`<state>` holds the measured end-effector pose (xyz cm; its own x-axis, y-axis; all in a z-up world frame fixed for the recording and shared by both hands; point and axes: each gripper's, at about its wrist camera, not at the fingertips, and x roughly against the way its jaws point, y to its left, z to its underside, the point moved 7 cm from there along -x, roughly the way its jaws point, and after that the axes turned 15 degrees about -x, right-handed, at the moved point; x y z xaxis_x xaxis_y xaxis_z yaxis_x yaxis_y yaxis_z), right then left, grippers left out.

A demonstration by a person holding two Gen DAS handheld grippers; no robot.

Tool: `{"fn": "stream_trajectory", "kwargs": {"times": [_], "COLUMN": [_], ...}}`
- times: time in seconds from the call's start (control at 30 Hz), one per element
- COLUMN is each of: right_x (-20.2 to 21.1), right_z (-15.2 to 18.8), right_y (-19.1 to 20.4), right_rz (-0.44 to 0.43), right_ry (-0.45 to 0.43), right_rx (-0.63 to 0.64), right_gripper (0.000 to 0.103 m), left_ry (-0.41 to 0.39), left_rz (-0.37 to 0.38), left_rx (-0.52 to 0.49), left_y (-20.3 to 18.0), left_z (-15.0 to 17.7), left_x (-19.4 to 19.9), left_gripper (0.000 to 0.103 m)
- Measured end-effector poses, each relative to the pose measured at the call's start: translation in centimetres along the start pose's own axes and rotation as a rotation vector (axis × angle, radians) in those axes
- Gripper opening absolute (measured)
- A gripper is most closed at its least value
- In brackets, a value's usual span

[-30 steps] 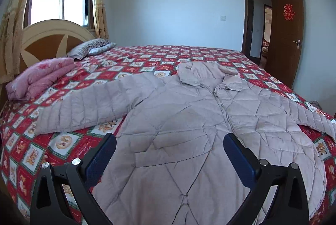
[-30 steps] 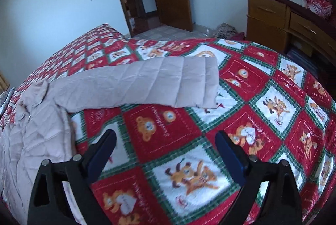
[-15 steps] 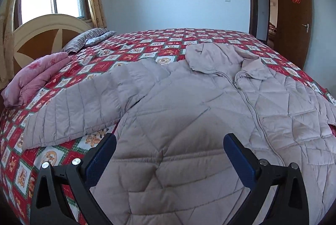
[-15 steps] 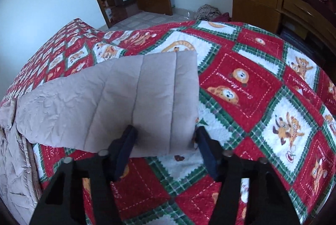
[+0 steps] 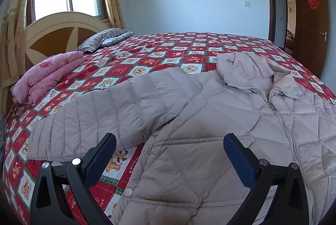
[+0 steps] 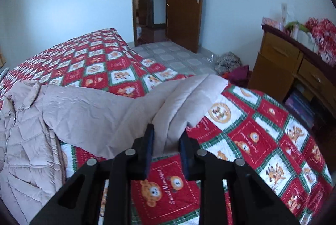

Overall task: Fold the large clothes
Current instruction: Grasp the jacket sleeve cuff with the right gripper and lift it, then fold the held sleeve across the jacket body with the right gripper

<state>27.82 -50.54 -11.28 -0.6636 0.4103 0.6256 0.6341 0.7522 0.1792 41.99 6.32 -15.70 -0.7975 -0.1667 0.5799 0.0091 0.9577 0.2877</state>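
- The jacket is lying flat, zipped, on the bed.
- The right gripper is pinching the sleeve by its cuff; the left gripper is hanging wide open, holding nothing.
- Puffy, light and probably slippery: gripping at cuffs and hems looks safest.

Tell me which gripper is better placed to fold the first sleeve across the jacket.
Right. The right gripper is shut on the cuff end of the sleeve, with that end raised off the bedspread. The left gripper hangs open over the jacket body, holding nothing.
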Motion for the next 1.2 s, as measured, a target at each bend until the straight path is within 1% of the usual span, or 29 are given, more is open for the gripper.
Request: {"fn": "stream_trajectory", "kwargs": {"times": [0.1,0.23,0.33,0.43,0.63,0.8,0.97,1.03,1.07,1.1,1.13,1.17,1.2], "right_x": [2.1,4.7,6.1,6.6,6.5,6.2,5.2,4.8,4.6,4.8,5.0,5.4,5.8], "right_z": [-0.4,0.5,2.1,4.0,9.2,13.1,16.9,18.4,18.9,19.2,19.5,19.6,19.5], "right_y": [4.2,10.0,14.2,18.3,25.4,29.8,33.1,33.7,33.9,33.6,33.4,33.2,32.7], "right_rz": [-0.054,-0.127,-0.181,-0.223,-0.314,-0.386,-0.435,-0.453,-0.464,-0.481,-0.502,-0.526,-0.546], "right_ry": [-0.05,-0.106,-0.135,-0.156,-0.139,-0.083,-0.013,0.021,0.043,0.063,0.085,0.098,0.099], "right_rx": [0.105,0.247,0.341,0.432,0.554,0.591,0.61,0.611,0.611,0.604,0.597,0.59,0.583], "right_gripper": [0.024,0.023,0.023,0.022,0.021,0.021,0.021,0.025,0.03,0.043,0.051,0.063,0.07], "left_ry": [0.005,0.011,0.006,-0.003,-0.019,-0.024,-0.044,-0.056,-0.061,-0.067,-0.074,-0.081,-0.088], "left_rz": [0.006,0.013,0.015,0.013,0.027,0.042,0.078,0.084,0.089,0.096,0.104,0.115,0.132], "left_rx": [-0.001,0.03,0.041,0.05,0.071,0.072,0.045,0.026,0.016,0.008,0.001,-0.005,-0.012], "left_y": [-0.2,0.1,0.5,1.1,2.3,2.9,2.1,1.5,1.2,0.9,0.6,0.2,-0.3], "left_z": [0.3,0.5,0.3,0.1,0.0,0.1,-0.3,-0.6,-0.9,-1.1,-1.4,-1.8,-2.1], "left_x": [-0.3,-0.6,-0.5,-0.3,0.1,0.3,0.6,0.9,1.1,1.3,1.5,1.7,2.0], "left_gripper": [0.102,0.102,0.102,0.102,0.102,0.102,0.102,0.102,0.102,0.102,0.102,0.102,0.102]}}
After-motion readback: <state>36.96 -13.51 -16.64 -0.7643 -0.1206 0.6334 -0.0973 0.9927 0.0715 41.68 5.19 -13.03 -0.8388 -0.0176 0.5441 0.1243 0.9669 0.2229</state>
